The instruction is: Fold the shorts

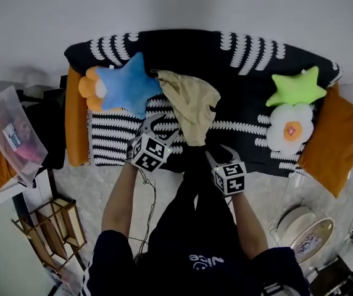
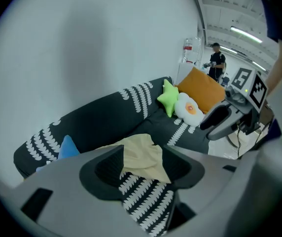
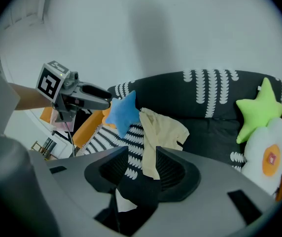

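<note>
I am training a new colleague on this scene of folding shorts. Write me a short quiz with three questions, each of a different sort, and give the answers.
1. True or false: the beige shorts already lie neatly folded on the sofa.
2. Which pillow lies nearest to the shorts? A) green star B) blue star C) fried egg
3. What is held between the jaws of the left tool and of the right tool?
Key: 1. False: they lie crumpled and unfolded. 2. B. 3. Nothing: both tools are open and empty.
</note>
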The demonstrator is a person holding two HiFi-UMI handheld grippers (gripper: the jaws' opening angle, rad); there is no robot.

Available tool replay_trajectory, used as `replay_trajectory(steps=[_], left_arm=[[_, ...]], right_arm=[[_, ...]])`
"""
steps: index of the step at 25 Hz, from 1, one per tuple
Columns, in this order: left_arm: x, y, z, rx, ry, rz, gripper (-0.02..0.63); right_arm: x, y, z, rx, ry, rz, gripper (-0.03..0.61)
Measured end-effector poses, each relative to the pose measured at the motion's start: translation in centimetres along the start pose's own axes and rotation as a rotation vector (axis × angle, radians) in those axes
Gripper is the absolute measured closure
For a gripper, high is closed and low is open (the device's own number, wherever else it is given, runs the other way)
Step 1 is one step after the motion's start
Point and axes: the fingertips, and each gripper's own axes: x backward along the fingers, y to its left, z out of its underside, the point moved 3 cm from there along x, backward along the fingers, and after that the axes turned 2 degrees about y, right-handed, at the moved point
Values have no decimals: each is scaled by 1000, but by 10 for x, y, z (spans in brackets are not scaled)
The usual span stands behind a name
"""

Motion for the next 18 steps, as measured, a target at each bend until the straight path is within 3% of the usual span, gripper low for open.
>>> replay_trajectory(steps=[6,9,13,15,18], left_arm=[[-68,48,5,-10,133,51,368],[-100,66,13,-127,232,69,368],[-143,94,11,-236,283,60,368],[-165,104,13,-289,330,83,370],[-197,119,22,-440,422,112,382]], right_arm=[[-58,-37,14,-52,104,-41,417],[-85,-49,29,-63,157,-35,416],[-123,-61,49,-91,217,-52,416],[-139,-66,62,-38,275,-50,409],[-161,-75,73,-5,329,-79,402]])
